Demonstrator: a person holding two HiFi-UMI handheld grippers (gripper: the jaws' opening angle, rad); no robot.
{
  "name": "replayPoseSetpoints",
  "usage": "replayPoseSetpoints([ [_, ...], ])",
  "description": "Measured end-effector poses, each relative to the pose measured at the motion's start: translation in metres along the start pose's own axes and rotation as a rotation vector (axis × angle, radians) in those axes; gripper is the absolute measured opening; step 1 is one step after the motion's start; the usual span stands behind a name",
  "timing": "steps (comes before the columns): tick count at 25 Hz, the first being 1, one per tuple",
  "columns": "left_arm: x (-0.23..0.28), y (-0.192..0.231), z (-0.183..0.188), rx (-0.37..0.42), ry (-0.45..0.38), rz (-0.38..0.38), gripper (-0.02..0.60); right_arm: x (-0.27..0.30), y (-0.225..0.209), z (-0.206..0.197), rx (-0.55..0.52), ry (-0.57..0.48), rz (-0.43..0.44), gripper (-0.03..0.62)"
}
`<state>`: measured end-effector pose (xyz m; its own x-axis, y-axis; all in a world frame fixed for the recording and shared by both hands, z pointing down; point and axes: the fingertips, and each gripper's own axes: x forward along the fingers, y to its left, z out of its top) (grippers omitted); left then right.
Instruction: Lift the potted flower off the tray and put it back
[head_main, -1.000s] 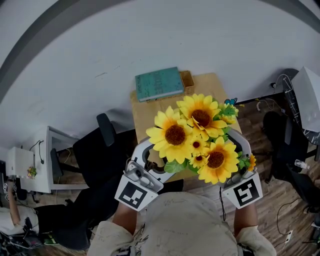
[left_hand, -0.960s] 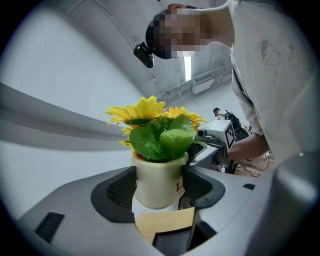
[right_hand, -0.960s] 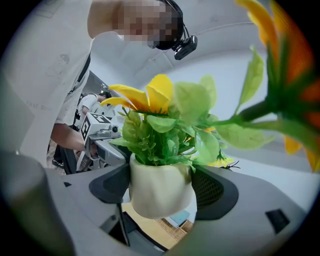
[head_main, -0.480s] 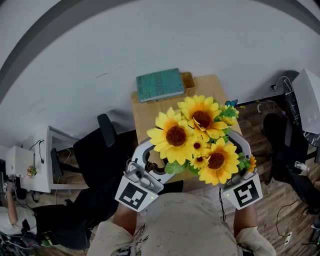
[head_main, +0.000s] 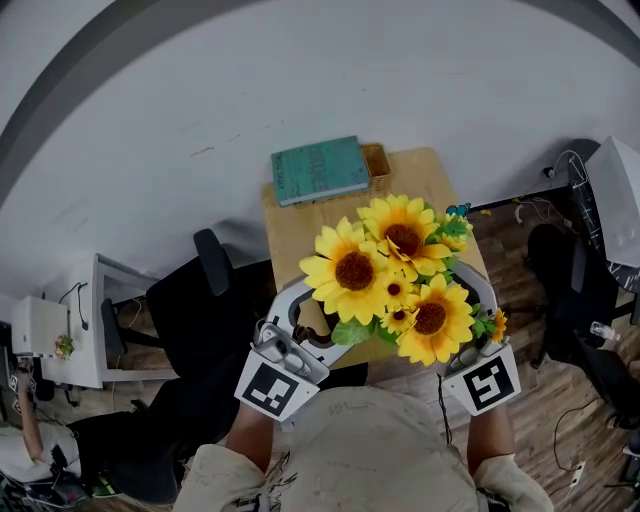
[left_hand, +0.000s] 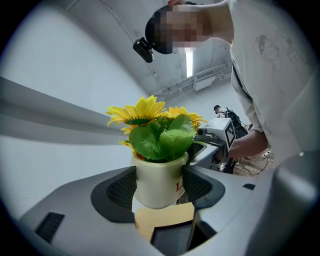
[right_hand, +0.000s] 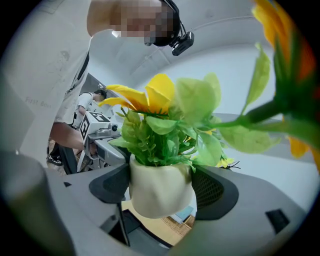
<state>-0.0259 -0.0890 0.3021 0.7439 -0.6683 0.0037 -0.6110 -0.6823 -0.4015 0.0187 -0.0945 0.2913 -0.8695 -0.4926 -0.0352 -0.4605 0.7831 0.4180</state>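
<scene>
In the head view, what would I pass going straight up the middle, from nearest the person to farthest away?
The person's shirt → potted sunflowers → bare wooden table → teal book.

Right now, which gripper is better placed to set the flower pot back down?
Neither alone, I think: the left gripper and the right gripper each clamp the white pot from opposite sides, above the wooden table, so both should lower it together.

potted flower (head_main: 390, 275) between left gripper (left_hand: 159, 186), right gripper (right_hand: 161, 187) | book (head_main: 320, 169) behind, on table (head_main: 290, 228)
</scene>
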Motion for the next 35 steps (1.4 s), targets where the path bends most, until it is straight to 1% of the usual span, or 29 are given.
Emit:
replayPoseSetpoints([
  [8,0.007,-0.008,-0.024,-0.032,0.034,-0.02,0.288,0.0,0.005,-0.026,0.029,0.05,-0.006,0.395],
  [12,0.01,-0.01,-0.044,-0.059,0.05,-0.033,0.288,0.003,0.01,-0.049,0.066,0.091,-0.009,0.394],
  [19,0.02,-0.006,-0.093,-0.166,0.106,-0.058,0.288,0.017,0.015,-0.102,0.162,0.227,-0.001,0.396],
  [22,0.023,-0.006,-0.111,-0.215,0.138,-0.069,0.288,0.022,0.017,-0.118,0.179,0.268,0.008,0.396],
  [26,0.025,-0.01,-0.135,-0.258,0.185,-0.09,0.288,0.025,0.022,-0.139,0.204,0.319,0.017,0.396],
  [31,0.031,-0.017,-0.165,-0.241,0.253,-0.141,0.288,0.03,0.029,-0.169,0.245,0.368,0.024,0.396],
  [35,0.035,-0.023,-0.185,-0.269,0.286,-0.166,0.288,0.031,0.033,-0.188,0.271,0.398,0.024,0.396],
])
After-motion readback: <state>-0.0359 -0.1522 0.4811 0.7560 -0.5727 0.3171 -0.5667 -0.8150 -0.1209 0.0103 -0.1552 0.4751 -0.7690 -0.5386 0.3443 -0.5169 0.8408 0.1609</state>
